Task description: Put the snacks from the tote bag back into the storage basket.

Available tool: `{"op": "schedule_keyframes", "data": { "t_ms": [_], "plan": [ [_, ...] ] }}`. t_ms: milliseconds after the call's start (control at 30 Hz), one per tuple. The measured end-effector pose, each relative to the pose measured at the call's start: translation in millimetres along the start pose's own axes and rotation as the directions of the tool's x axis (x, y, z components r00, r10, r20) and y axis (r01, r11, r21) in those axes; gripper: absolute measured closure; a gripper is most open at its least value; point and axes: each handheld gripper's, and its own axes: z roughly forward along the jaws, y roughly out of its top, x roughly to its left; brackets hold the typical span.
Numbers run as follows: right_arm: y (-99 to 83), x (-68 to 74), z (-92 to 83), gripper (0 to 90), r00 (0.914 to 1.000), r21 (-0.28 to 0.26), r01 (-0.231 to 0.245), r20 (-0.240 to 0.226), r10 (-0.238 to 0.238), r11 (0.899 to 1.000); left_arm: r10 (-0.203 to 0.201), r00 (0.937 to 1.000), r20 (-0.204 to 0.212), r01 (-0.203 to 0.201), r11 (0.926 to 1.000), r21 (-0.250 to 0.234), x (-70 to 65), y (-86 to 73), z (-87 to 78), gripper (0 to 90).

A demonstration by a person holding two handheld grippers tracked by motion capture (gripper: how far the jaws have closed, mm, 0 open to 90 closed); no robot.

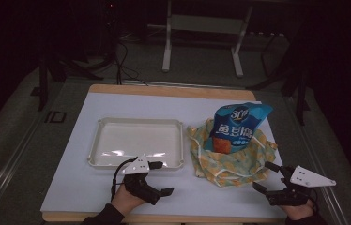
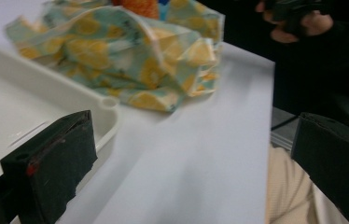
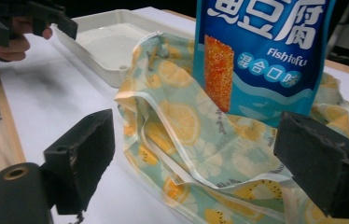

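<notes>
- The table (image 1: 117,197) has a white top with a wooden edge.
- A white tray (image 1: 136,121) lies left of centre.
- A lemon-print cloth bag (image 1: 220,166) lies just beside the tray, on its right.

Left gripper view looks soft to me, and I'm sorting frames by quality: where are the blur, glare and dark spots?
Left gripper view: fabric bag smeared, out of focus. High view: room dark around the table, glare streaks on the tray. Right gripper view: snack packet print sharp.
</notes>
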Motion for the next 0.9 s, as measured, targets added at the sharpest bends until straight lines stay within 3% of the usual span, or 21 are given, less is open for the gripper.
{"op": "schedule_keyframes", "data": {
  "t_ms": [433,900],
  "plan": [
    [8.7,-5.2,2.2,13.7,0.9993,0.002,-0.006,-0.038,0.006,1.0,0.013,0.9997,0.019,-0.013,0.9999,-0.008,3.8,22.6,18.5,0.6],
    [33.7,-14.5,7.8,15.8,0.9985,-0.042,0.032,-0.042,-0.034,0.999,0.046,0.9973,0.057,-0.045,0.9987,-0.022,13.0,60.8,40.4,2.2]
  ]
}}
